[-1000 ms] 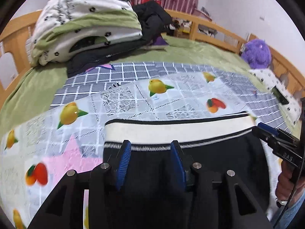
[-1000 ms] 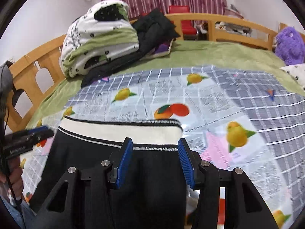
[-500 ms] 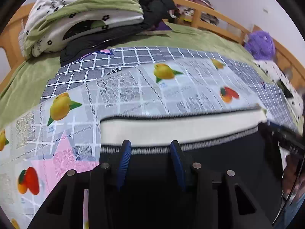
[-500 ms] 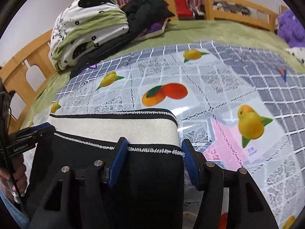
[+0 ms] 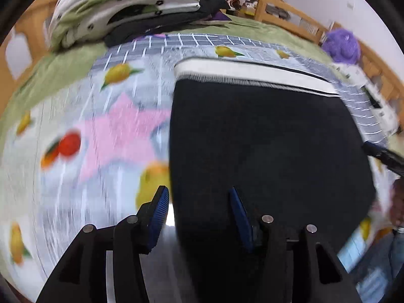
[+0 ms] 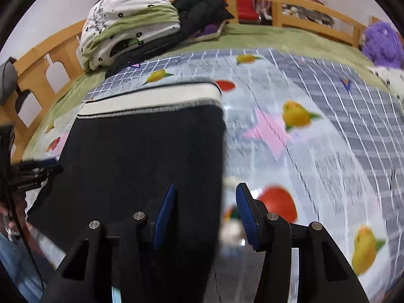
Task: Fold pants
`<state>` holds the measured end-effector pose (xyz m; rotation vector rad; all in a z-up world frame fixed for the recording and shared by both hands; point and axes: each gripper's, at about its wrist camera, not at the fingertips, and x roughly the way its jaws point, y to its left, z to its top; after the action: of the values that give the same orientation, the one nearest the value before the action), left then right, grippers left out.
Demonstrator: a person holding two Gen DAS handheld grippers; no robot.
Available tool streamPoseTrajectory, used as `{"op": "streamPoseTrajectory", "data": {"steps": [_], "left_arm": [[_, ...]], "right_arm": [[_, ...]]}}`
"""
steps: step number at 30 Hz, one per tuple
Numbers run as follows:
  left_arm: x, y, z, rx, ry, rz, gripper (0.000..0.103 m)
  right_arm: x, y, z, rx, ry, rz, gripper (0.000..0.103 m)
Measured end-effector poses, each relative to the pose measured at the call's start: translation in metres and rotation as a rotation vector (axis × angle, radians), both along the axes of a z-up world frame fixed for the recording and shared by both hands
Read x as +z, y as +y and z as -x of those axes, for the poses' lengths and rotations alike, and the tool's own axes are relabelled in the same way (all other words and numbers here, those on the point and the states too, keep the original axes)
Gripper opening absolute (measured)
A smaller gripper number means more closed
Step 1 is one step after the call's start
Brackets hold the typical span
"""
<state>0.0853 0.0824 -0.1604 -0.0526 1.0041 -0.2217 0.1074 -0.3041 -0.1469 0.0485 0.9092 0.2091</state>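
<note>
Since pants (image 5: 265, 139) lie flat on bed (image 6: 265, 38) for folding, we keep left claw (image 5: 199, 209) and right claw (image 6: 204, 207) released, straddling side edges.

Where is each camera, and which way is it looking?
Left wrist view: sits on the left gripper, looking along its open jaws over the pants on the bed; the right gripper shows at the right edge.
Right wrist view: sits on the right gripper, jaws open, looking the same way; the left gripper shows at the left.
Both see the pants, quilt and purple toy.
</note>
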Motion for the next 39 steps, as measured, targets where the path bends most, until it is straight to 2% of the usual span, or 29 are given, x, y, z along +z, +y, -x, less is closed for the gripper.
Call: {"op": "streamPoseTrajectory", "data": {"steps": [3,5,7,10,13,14,15,17,19,23,25,26,30,32,39], "left_arm": [[0.006,0.002,0.027,-0.024,-0.014,-0.013,0.048],[0.013,-0.004,0.039,-0.024,-0.032,-0.049,0.048],[0.023,-0.009,0.052,-0.025,-0.035,-0.036,0.048],[0.039,-0.017,0.069,0.008,-0.045,-0.016,0.048],[0.058,-0.025,0.086,0.033,-0.086,-0.042,0.048],[0.065,-0.026,0.091,0.046,-0.103,-0.038,0.048],[0.073,-0.026,0.097,0.061,-0.117,-0.029,0.048],[0.085,-0.024,0.109,0.088,-0.135,0.001,0.048],[0.095,-0.025,0.121,0.108,-0.159,0.014,0.054],[0.116,-0.036,0.14,0.15,-0.231,-0.048,0.063],[0.129,-0.044,0.148,0.143,-0.267,-0.057,0.073],[0.135,-0.047,0.152,0.141,-0.283,-0.063,0.074],[0.149,-0.061,0.164,0.148,-0.336,-0.105,0.079],[0.149,-0.065,0.166,0.139,-0.328,-0.102,0.08],[0.151,-0.07,0.179,0.139,-0.33,-0.095,0.08]], "right_arm": [[-0.004,-0.01,0.021,-0.021,0.02,-0.038,0.04],[-0.005,-0.007,0.032,-0.016,0.037,-0.035,0.04],[-0.001,-0.001,0.041,-0.007,0.037,-0.019,0.04],[0.017,0.009,0.059,-0.016,0.003,-0.014,0.04],[0.049,0.017,0.083,-0.054,-0.072,-0.013,0.042],[0.056,0.018,0.088,-0.064,-0.091,-0.007,0.048],[0.067,0.019,0.097,-0.087,-0.116,-0.002,0.058],[0.084,0.02,0.111,-0.114,-0.142,-0.013,0.066],[0.098,0.019,0.127,-0.134,-0.161,-0.022,0.074],[0.107,0.023,0.154,-0.141,-0.162,0.014,0.074],[0.106,0.026,0.162,-0.151,-0.146,0.032,0.074],[0.106,0.029,0.168,-0.159,-0.137,0.051,0.075],[0.117,0.041,0.193,-0.152,-0.202,0.104,0.095],[0.123,0.045,0.204,-0.146,-0.237,0.108,0.1],[0.132,0.046,0.216,-0.16,-0.247,0.093,0.1]]}}
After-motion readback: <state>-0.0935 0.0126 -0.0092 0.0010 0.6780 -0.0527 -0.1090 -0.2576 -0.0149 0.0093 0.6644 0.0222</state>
